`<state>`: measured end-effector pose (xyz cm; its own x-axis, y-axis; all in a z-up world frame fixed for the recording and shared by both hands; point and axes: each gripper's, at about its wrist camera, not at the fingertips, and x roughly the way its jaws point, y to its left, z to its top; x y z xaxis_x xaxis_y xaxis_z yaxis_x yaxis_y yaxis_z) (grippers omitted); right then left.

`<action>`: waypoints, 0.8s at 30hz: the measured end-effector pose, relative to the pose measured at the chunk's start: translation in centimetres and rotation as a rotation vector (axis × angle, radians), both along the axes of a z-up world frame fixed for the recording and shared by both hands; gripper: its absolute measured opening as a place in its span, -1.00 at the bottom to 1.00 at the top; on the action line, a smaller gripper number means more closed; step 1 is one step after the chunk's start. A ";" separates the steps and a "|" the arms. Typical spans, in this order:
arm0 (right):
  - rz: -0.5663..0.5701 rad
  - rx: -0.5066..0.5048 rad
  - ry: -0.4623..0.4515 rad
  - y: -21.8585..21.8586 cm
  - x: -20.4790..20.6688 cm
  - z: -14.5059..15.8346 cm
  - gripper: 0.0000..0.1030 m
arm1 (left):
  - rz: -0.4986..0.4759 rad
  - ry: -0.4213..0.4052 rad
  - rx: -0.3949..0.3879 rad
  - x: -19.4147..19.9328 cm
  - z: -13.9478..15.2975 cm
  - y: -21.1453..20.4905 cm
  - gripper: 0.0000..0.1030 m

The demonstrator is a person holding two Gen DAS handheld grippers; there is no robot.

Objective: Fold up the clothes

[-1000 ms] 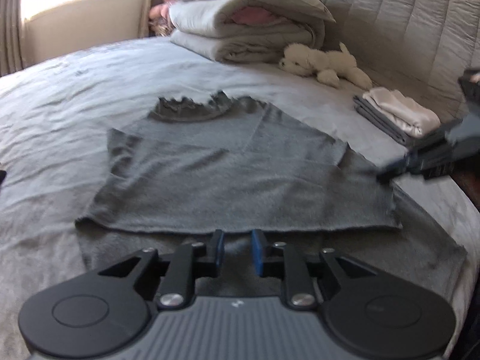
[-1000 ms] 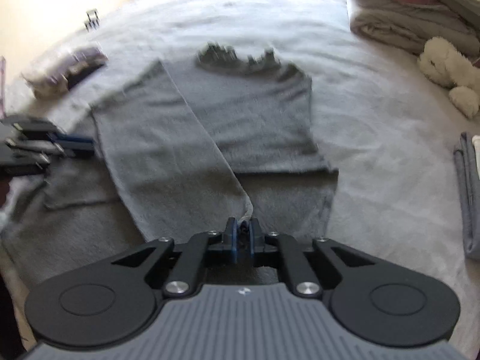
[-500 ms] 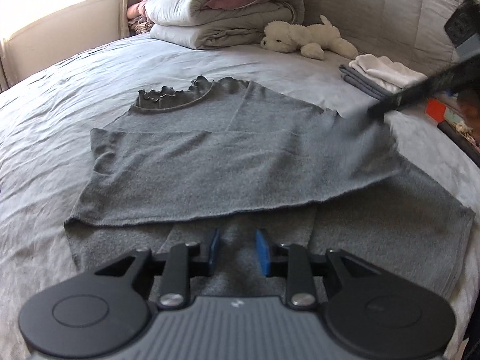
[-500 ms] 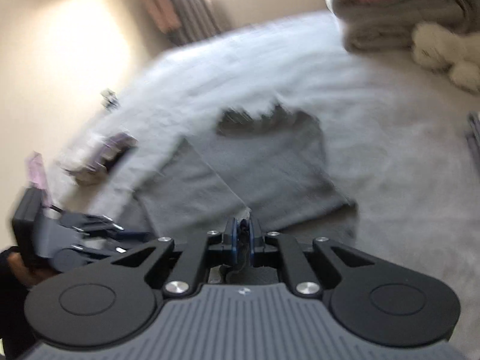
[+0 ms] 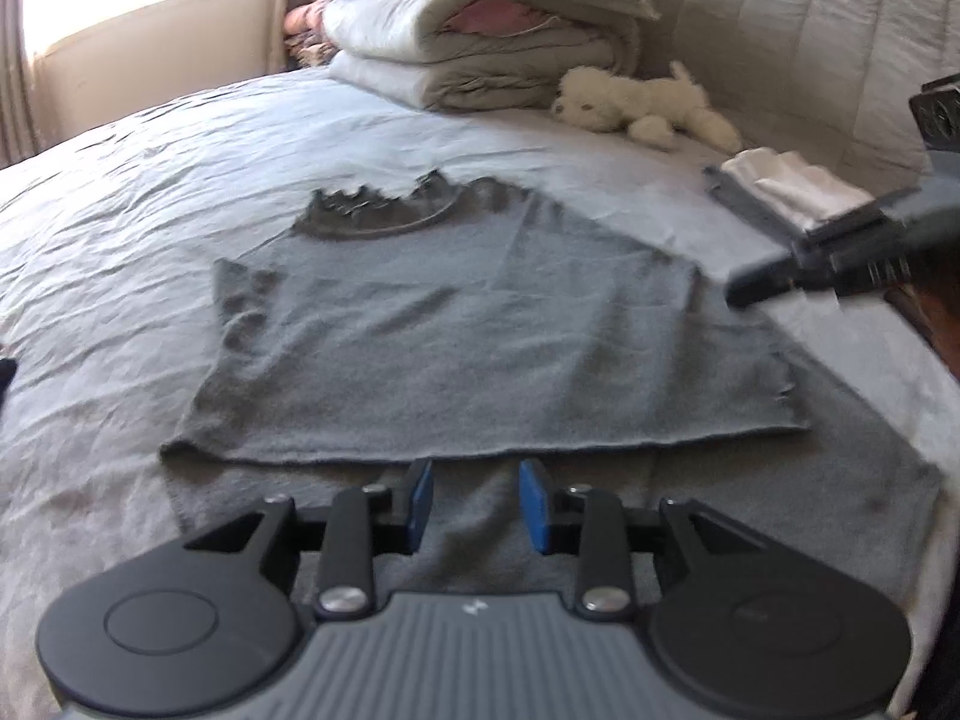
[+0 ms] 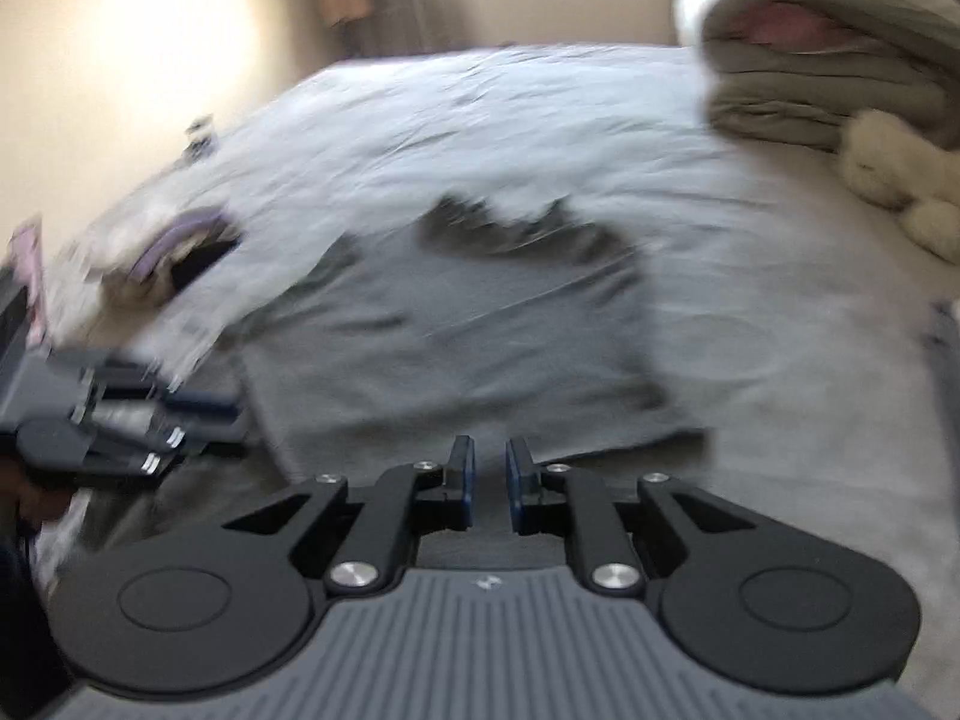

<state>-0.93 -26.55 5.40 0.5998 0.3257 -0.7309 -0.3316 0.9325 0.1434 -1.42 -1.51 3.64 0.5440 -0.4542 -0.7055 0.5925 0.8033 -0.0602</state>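
Note:
A grey knit top (image 5: 480, 348) with a dark ruffled collar (image 5: 378, 210) lies on the bed, one side folded over its front. It also shows, blurred, in the right wrist view (image 6: 468, 348). My left gripper (image 5: 474, 498) is open and empty, just above the garment's near hem. My right gripper (image 6: 485, 477) is open a little, with nothing between its pads, above the garment's near edge. It shows in the left wrist view (image 5: 798, 276) at the right, over the garment's right edge. The left gripper shows in the right wrist view (image 6: 150, 420) at the left.
The grey bedsheet (image 5: 150, 180) spreads all around. Folded duvets and pillows (image 5: 480, 48) and a white plush toy (image 5: 642, 105) lie at the head. A small stack of folded clothes (image 5: 786, 192) sits at the right. A padded headboard (image 5: 780, 18) stands behind. Small items (image 6: 174, 246) lie at the bed's left side.
My right gripper has let go of the garment's edge, opened slightly and lifted away; the folded panel now lies flat. My left gripper's pads have opened wider.

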 end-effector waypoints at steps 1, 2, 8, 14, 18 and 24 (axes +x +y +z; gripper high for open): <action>0.023 -0.027 0.027 0.9 0.3 -0.5 -0.69 | 0.011 0.008 0.009 0.2 -0.2 0.1 -0.35; 0.044 -0.057 0.056 1.8 0.6 -1.2 -0.69 | 0.021 0.017 0.017 0.3 -0.5 0.3 -0.33; 0.024 -0.155 0.048 1.8 0.8 -1.9 -0.53 | 0.079 0.044 -0.049 1.4 0.7 2.5 -0.27; -0.122 -0.049 -0.071 0.8 2.9 -0.9 -0.53 | 0.077 0.043 -0.086 1.6 0.5 1.9 -0.27; -0.067 -0.105 -0.024 2.1 4.4 -2.4 -0.53 | 0.056 0.037 -0.062 1.4 0.0 0.7 -0.27; -0.050 -0.157 0.057 1.4 4.2 -3.1 -0.28 | 0.073 0.046 -0.026 1.4 -0.5 1.0 -0.25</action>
